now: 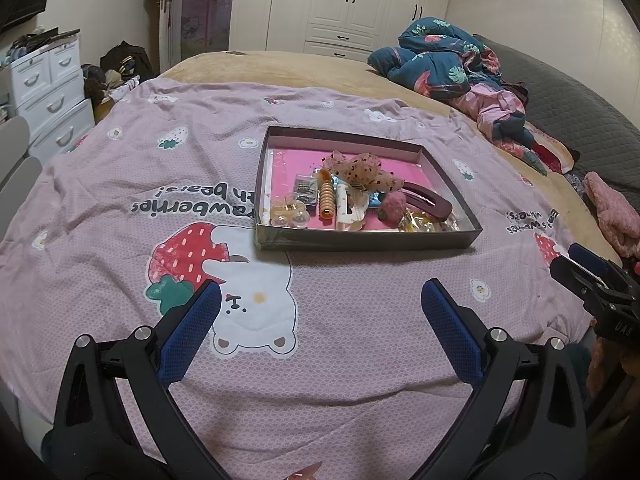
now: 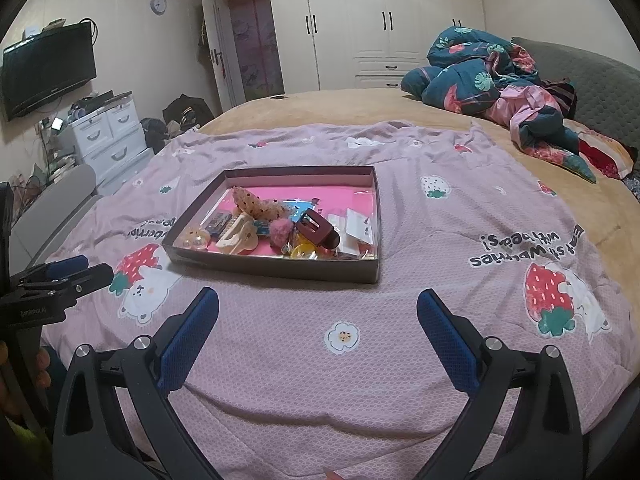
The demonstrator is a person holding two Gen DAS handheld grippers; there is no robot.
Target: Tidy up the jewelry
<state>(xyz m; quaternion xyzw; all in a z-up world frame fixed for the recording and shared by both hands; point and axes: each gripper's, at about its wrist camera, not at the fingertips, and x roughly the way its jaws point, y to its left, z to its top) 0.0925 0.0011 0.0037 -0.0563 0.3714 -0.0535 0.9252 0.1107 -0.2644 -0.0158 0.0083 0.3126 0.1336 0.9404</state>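
A shallow dark box (image 1: 372, 239) with a pink floor lies on the pink strawberry quilt (image 1: 120, 200); it also shows in the right wrist view (image 2: 280, 270). Inside lie hair clips and accessories: a maroon claw clip (image 1: 428, 199) (image 2: 318, 229), a beige dotted bow (image 1: 360, 170) (image 2: 256, 204), an orange spiral clip (image 1: 326, 199), a cream claw clip (image 2: 238, 236), a pink pompom (image 1: 390, 204) (image 2: 282, 229). My left gripper (image 1: 320, 300) is open and empty, near side of the box. My right gripper (image 2: 318, 304) is open and empty, also short of the box.
A rumpled blue floral duvet (image 1: 448, 56) (image 2: 484, 72) lies at the far right of the bed. White drawers (image 1: 48, 92) (image 2: 108, 136) stand left of the bed, wardrobes behind. The other gripper shows at each view's edge: right (image 1: 592, 280), left (image 2: 60, 276).
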